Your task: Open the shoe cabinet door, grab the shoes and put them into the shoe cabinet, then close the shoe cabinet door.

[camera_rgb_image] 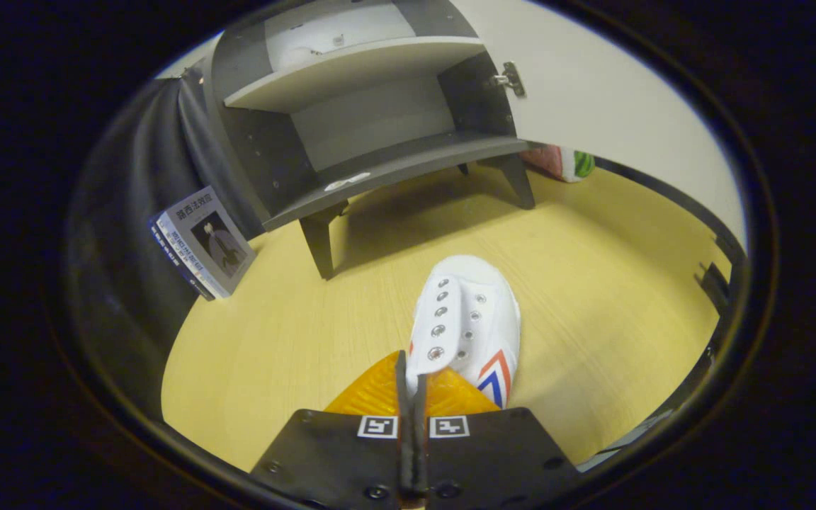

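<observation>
Gripping the white shoe (pixel 468 319) by its heel edge, gripper (pixel 412 382) fingers were clamped together on it; shoe cabinet (pixel 365 120) door (pixel 592 85) stood open beyond.

Gripper-mounted fisheye — low over floor (pixel 295 340), facing cabinet (pixel 365 142)

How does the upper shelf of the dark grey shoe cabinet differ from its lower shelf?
The light upper shelf is pale; the dark lower shelf is dark grey. The lower shelf bears a small white mark; the upper shelf's front shows none. Both hold no shoe: the white canvas shoe is pinched by the gripper fingers.
</observation>
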